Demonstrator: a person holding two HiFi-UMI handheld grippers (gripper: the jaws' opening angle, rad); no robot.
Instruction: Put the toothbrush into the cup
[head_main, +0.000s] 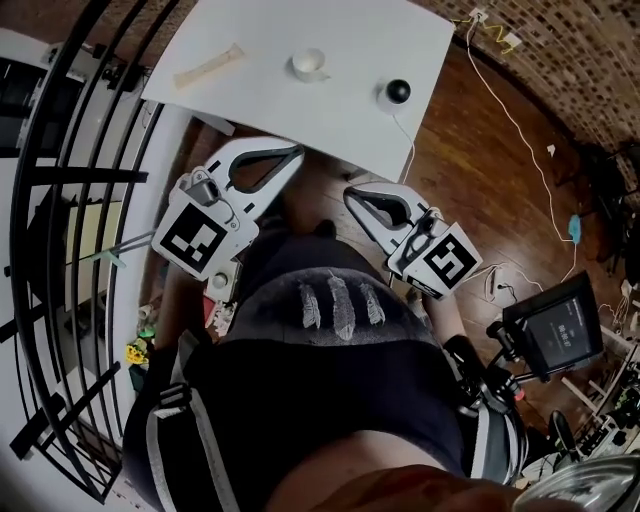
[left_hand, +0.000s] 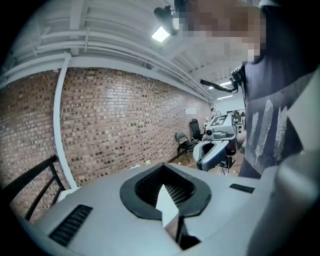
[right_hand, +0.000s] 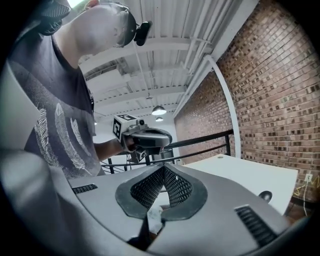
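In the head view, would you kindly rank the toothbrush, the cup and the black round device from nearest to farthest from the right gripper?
1. Black round device, on the right side of the table, nearest the right gripper.
2. Cup, mid-table, a little farther back.
3. Toothbrush, at the table's left, farthest.
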